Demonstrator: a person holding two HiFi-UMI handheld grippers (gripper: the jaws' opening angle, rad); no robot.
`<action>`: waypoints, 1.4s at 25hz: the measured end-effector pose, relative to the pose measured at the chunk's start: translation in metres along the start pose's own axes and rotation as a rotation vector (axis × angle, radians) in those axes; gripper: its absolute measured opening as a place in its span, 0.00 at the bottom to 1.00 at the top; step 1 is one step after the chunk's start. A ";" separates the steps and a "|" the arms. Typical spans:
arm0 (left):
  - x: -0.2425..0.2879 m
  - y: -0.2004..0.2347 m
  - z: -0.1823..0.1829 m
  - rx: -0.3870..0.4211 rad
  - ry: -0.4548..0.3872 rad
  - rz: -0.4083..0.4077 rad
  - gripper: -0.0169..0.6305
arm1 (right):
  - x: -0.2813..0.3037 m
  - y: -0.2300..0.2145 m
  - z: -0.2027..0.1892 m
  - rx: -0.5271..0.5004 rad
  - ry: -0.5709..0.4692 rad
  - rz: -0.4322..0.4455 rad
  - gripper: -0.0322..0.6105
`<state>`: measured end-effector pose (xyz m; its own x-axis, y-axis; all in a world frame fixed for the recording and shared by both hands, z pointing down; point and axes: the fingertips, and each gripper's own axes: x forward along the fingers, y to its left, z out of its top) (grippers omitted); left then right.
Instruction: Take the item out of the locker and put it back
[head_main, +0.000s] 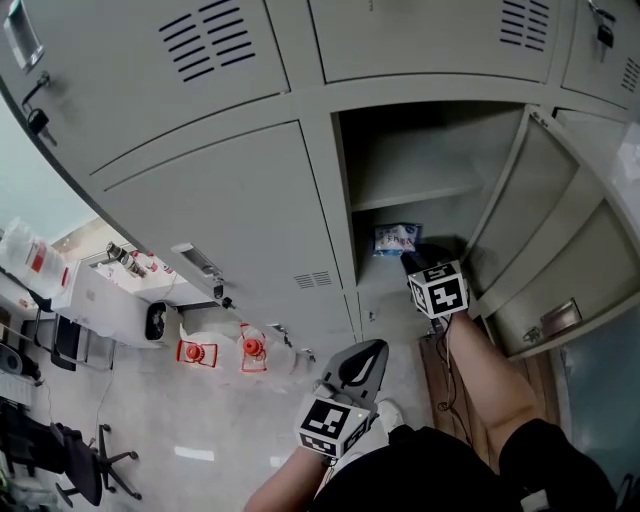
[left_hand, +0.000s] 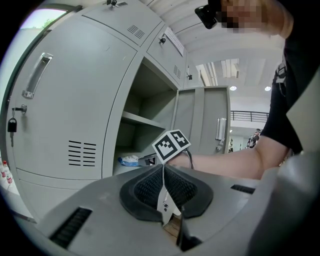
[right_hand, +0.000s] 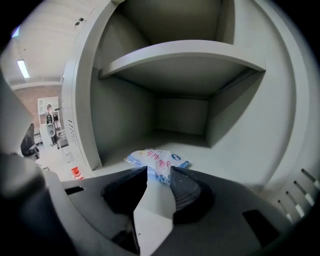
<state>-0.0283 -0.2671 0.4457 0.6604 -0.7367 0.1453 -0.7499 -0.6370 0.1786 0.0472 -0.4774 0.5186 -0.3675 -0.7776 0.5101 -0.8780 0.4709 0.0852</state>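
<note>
Far left of the head view, on the floor: two red-topped objects (head_main: 224, 350), too small to identify; further clutter cut off by the frame edge.

Centre-left: closed locker doors (head_main: 215, 215), grey and louvred.

Lower centre: left gripper (head_main: 368, 352), held low near the person's leg and well apart from the lockers. Jaws pressed together, nothing pinched (read from the left gripper view).

Right of centre: open locker compartment (head_main: 440, 215) with one shelf (head_main: 415, 192). Space above the shelf dim and hard to make out.

On the compartment floor below the shelf: blue-and-white snack packet (right_hand: 156, 160), lying flat, print too blurred to read.

Right gripper (right_hand: 159, 171) reaching into the compartment, jaws spread. Packet just ahead of the parted tips, its near edge partly hidden behind the pads; contact not determinable.

Far right: swung-open door (head_main: 545, 235), lower corner cut off.
</note>
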 end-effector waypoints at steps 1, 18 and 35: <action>-0.002 -0.002 0.000 0.003 0.000 0.000 0.06 | -0.004 0.002 0.001 0.001 -0.006 0.000 0.36; -0.080 -0.061 -0.002 0.044 -0.008 -0.017 0.06 | -0.128 0.067 0.003 0.053 -0.187 0.087 0.13; -0.172 -0.110 -0.016 0.038 -0.058 -0.029 0.06 | -0.290 0.172 -0.044 0.073 -0.286 0.137 0.13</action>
<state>-0.0588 -0.0666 0.4167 0.6793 -0.7291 0.0833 -0.7321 -0.6656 0.1449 0.0166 -0.1527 0.4233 -0.5464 -0.7992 0.2503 -0.8300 0.5567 -0.0344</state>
